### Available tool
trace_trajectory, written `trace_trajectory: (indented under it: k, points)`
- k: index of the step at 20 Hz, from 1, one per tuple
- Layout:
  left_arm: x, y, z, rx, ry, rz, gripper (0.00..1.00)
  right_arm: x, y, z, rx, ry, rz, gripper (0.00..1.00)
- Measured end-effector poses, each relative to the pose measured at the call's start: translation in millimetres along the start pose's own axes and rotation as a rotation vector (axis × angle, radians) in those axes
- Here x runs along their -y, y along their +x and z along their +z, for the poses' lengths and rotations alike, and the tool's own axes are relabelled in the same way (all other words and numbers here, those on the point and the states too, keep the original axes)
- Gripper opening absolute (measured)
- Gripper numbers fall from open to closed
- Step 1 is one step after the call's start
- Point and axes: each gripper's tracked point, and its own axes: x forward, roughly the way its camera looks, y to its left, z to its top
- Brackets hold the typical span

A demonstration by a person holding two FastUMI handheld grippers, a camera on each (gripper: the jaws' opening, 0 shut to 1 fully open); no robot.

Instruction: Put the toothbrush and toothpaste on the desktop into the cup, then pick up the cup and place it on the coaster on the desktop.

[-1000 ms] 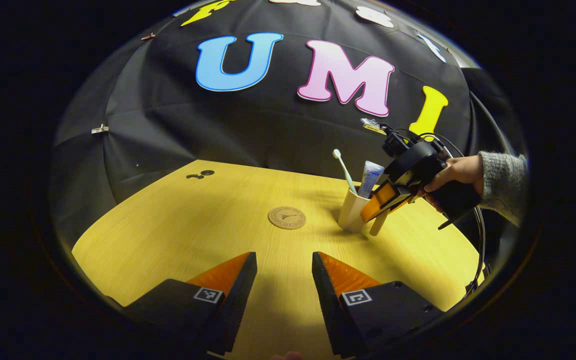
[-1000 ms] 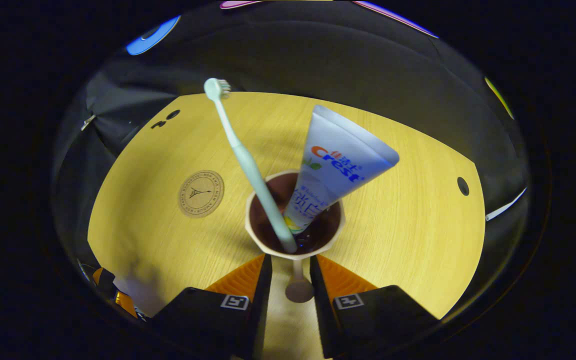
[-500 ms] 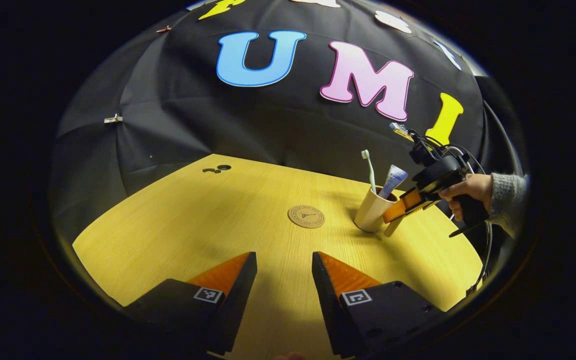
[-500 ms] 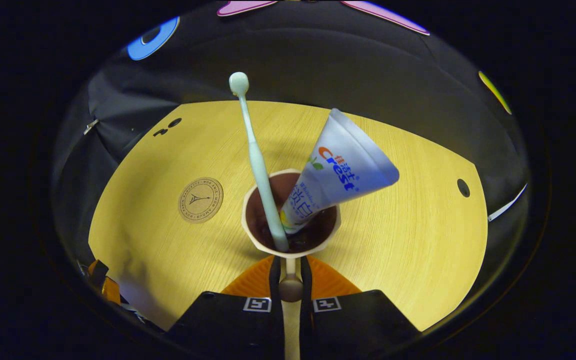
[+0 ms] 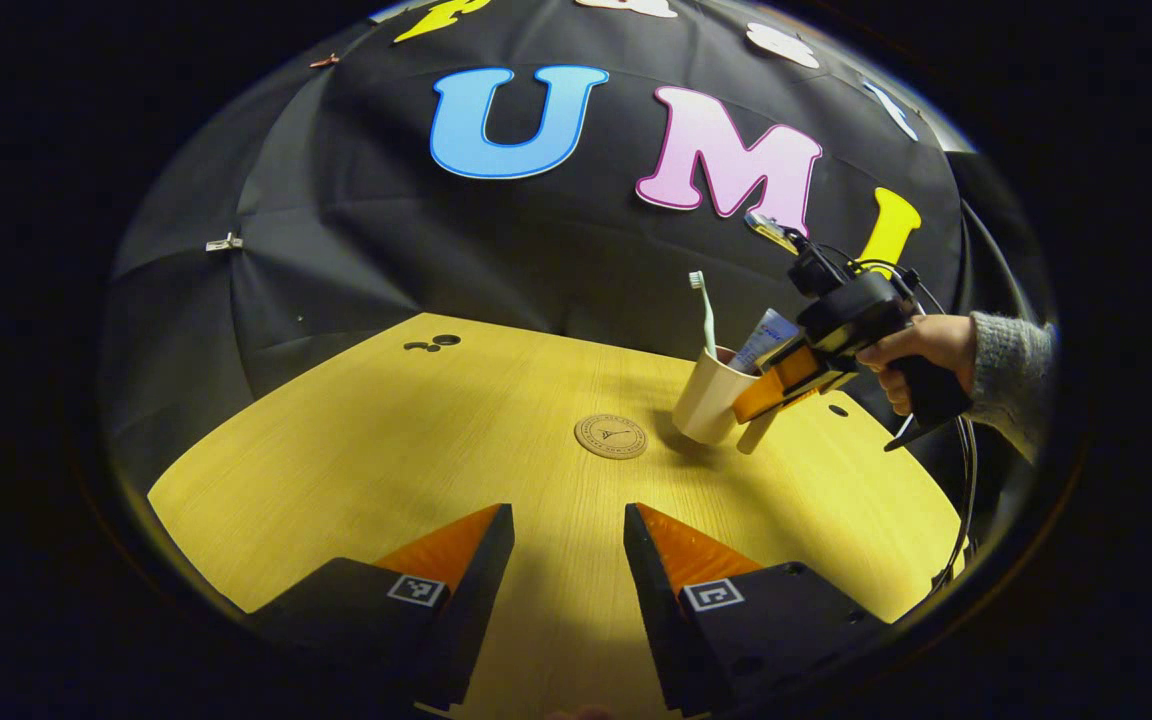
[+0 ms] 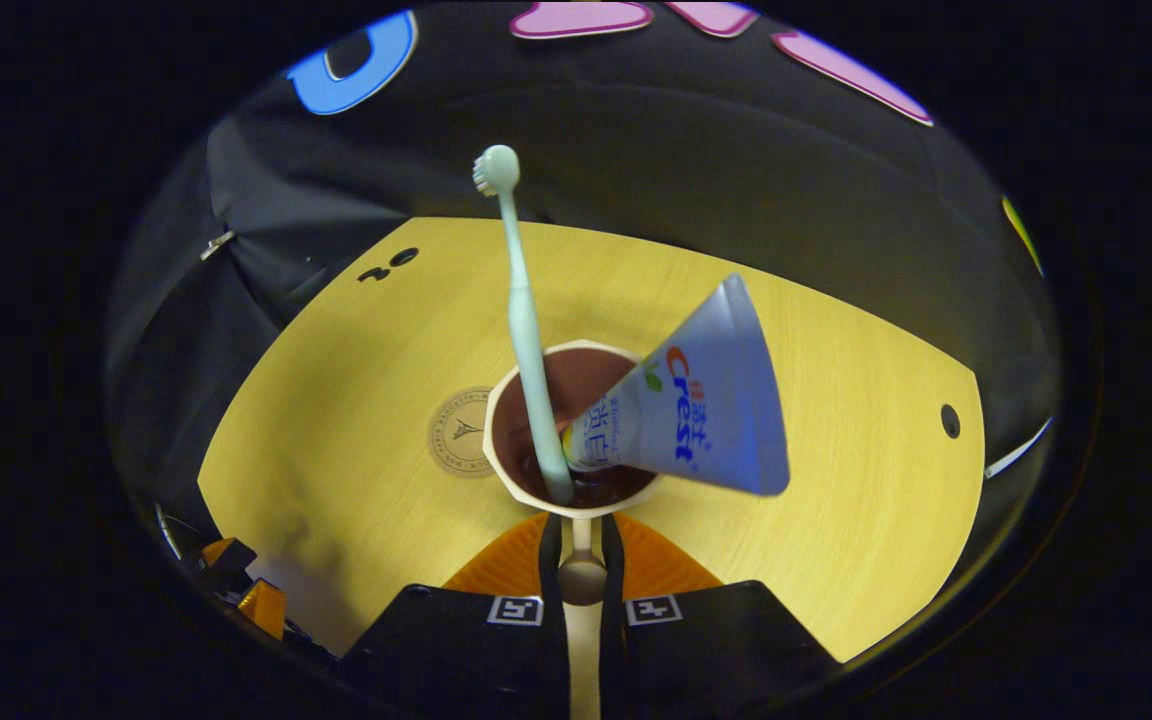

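A cream cup (image 5: 704, 400) (image 6: 576, 500) with a long handle hangs tilted above the wooden desktop (image 5: 436, 450). My right gripper (image 6: 581, 545) (image 5: 771, 395) is shut on the cup's handle (image 6: 582, 578). In the cup stand a pale green toothbrush (image 6: 526, 330) (image 5: 706, 315) and a white toothpaste tube (image 6: 696, 415) (image 5: 768, 335). The round cork coaster (image 5: 611, 436) (image 6: 456, 432) lies just left of the cup, partly behind its rim in the right gripper view. My left gripper (image 5: 566, 540) stays open and holds nothing over the near part of the desktop.
A hand in a grey sleeve (image 5: 1006, 375) holds the right gripper. Small dark holes (image 5: 433, 343) mark the desktop's far left, and another hole (image 6: 950, 420) sits at its right. Black cloth walls close in the back.
The right gripper closed on the cup's handle, then lifted the cup and carried it left toward the coaster. The toothpaste tube tipped to the right. The left gripper stayed open.
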Motion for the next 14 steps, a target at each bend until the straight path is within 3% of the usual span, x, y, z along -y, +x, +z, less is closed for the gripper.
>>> trace_trajectory:
  k: [9, 14]
  points:
    - [-45.6, -19.4, -11.7, 0.0, -0.026, 0.078, 0.72, -63.1, 33.5, 19.8, -0.042, -0.103, 0.051, 0.15]
    - [-57.9, -25.7, -17.6, -0.002, -0.044, 0.102, 0.72, -61.9, 31.8, 18.3, -0.081, -0.147, 0.046, 0.15]
